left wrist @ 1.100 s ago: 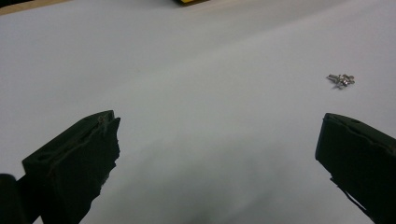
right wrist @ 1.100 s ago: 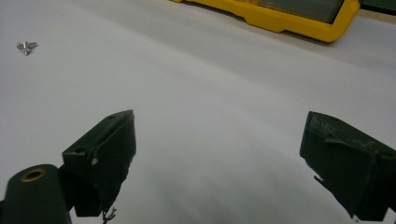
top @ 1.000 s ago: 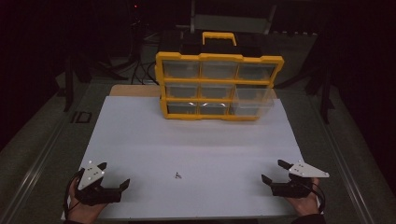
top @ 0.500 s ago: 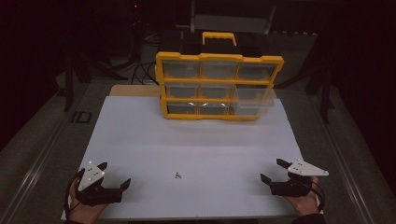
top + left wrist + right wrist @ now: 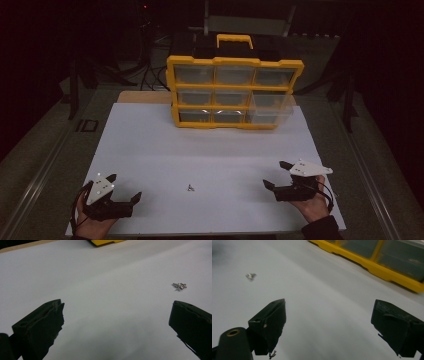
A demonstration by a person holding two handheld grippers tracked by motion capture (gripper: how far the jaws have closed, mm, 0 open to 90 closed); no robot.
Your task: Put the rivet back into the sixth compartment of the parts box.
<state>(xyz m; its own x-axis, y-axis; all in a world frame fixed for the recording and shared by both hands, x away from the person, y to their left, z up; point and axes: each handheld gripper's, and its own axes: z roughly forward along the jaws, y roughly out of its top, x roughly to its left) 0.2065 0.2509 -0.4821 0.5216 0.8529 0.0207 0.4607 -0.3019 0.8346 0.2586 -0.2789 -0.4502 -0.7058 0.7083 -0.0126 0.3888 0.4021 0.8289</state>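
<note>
A small metal screw (image 5: 190, 188) lies loose on the white table top (image 5: 200, 150), near its front middle. My left gripper (image 5: 125, 186) rests at the front left corner, open with nothing between its jaws. In the left gripper view (image 5: 116, 304) the screw (image 5: 179, 285) lies ahead to the right. My right gripper (image 5: 273, 173) is held at the front right, also open and empty. In the blurred right gripper view (image 5: 329, 303) the screw (image 5: 250, 276) lies far ahead on the left.
A yellow organizer case (image 5: 234, 92) with clear drawers stands upright at the back of the table; its lower right drawer (image 5: 270, 107) sticks out a little. Its edge shows as a yellow organizer case (image 5: 372, 267) across the right gripper view. Dark floor surrounds the table.
My right gripper has shifted slightly to the left and forward. The left gripper and the screw have stayed in place.
</note>
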